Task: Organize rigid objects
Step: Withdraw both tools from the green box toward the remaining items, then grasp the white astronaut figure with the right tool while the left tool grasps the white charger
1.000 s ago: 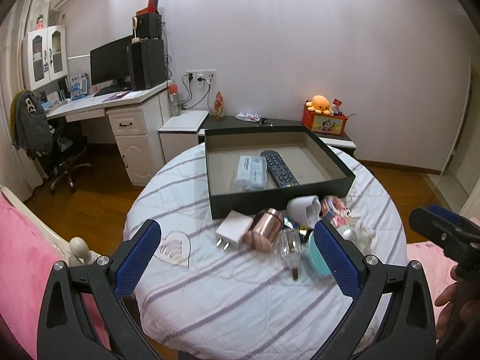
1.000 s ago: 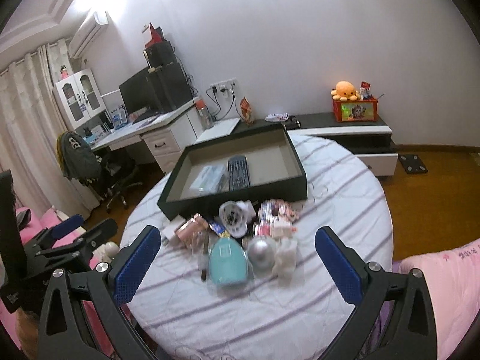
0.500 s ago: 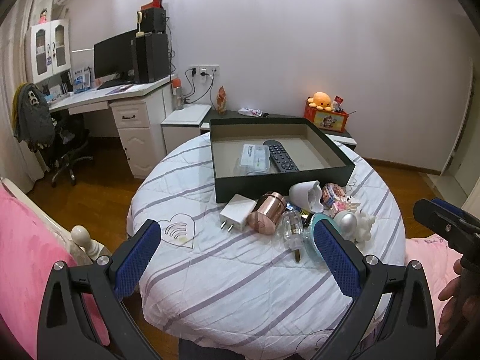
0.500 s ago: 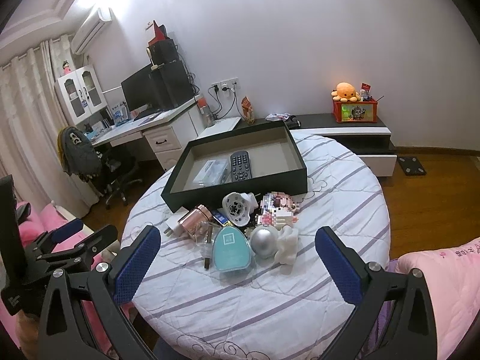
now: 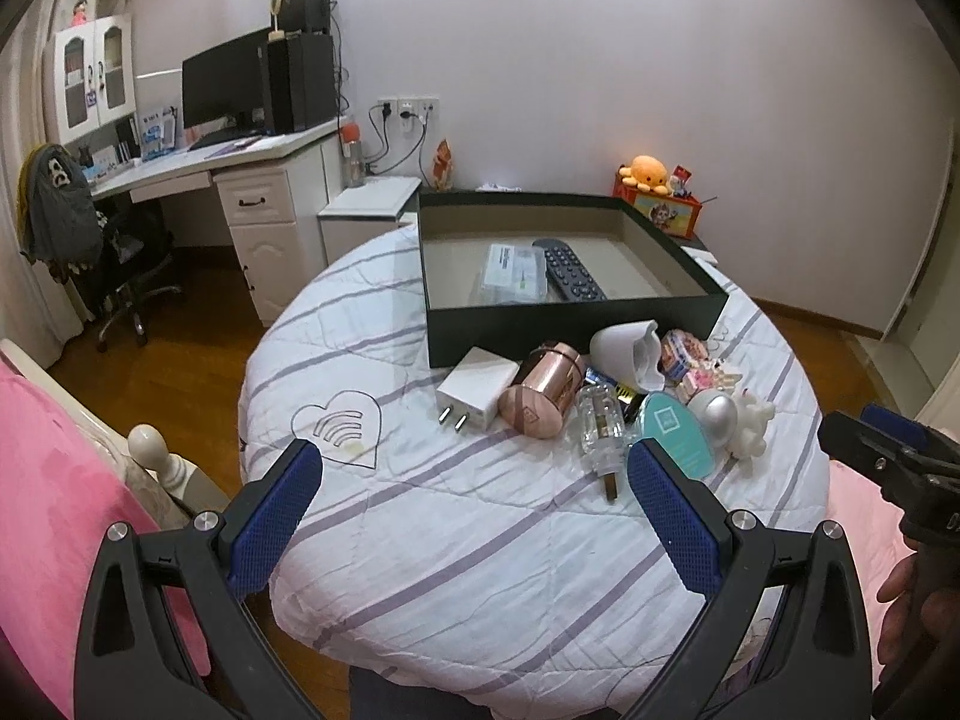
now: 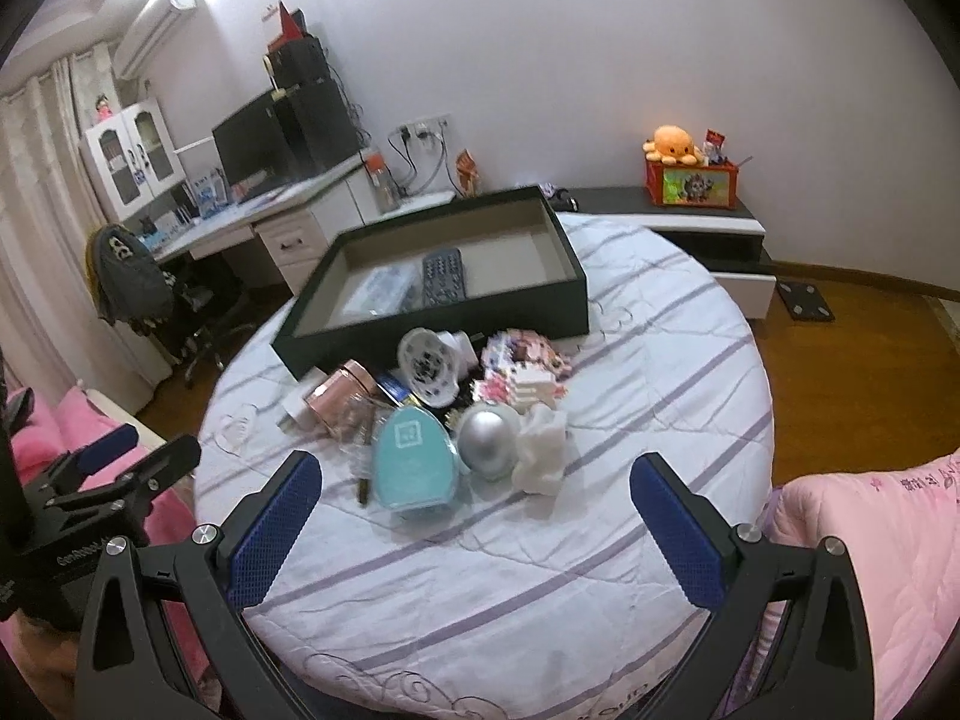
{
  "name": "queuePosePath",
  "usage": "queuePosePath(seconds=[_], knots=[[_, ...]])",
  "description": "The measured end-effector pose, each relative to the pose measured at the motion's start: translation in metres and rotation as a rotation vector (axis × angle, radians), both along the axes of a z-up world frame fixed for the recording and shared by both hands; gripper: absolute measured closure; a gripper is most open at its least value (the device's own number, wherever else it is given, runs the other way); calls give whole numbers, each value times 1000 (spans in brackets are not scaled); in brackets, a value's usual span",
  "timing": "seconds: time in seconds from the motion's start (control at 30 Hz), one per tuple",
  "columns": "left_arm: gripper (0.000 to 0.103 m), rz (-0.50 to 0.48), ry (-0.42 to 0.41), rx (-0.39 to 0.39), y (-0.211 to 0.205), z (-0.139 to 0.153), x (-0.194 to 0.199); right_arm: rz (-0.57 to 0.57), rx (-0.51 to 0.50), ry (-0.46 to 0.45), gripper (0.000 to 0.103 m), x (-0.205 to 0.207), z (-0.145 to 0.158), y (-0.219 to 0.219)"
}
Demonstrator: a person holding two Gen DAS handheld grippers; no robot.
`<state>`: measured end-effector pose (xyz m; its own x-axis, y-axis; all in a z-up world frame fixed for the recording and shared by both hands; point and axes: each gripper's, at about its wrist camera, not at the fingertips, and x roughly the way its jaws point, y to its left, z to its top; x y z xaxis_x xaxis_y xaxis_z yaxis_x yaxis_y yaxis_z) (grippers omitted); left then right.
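Observation:
A black tray (image 5: 576, 333) (image 6: 312, 348) on the round table holds a remote (image 5: 570, 270) (image 6: 443, 276) and a clear packet (image 5: 515, 273). In front of it lies a pile: white charger (image 5: 477, 387), copper can (image 5: 543, 399) (image 6: 339, 396), clear bottle (image 5: 600, 426), teal case (image 5: 675, 432) (image 6: 414, 462), silver dome (image 5: 713, 411) (image 6: 487, 438), white figure (image 6: 540, 450), white cup (image 5: 627, 354) (image 6: 427, 366). My left gripper (image 5: 474, 510) and my right gripper (image 6: 474, 516) are both open and empty, held short of the pile over the table's near edge.
The table (image 5: 480, 528) has a striped white cloth. Pink bedding (image 5: 48, 480) (image 6: 870, 540) lies on both sides. A desk with monitor (image 5: 228, 90), a chair (image 5: 120, 252) and a low cabinet with an orange plush (image 6: 672, 144) stand by the wall.
Both grippers have drawn back and risen from the table, so the pile and tray look farther off. The objects have not moved. Both grippers stay open.

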<state>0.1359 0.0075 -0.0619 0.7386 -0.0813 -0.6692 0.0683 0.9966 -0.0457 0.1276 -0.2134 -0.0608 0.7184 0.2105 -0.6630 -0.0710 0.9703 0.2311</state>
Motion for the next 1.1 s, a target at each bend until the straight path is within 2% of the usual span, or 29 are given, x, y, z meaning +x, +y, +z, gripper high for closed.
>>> queuePosePath(seconds=[0.37,0.7,1.0,1.1], knots=[[0,20,63,45,6,-37,40,-20,-12,82,0,27,-29,-6],[0,-28,100,102,5,-67,77,-31,-29,148,0,60,-54,-7],[0,-76,145,157,4,-89,114,-24,24,198,0,88,-74,-6],[0,-92,172,114,11,-92,124,-18,36,203,0,91,-76,-9]])
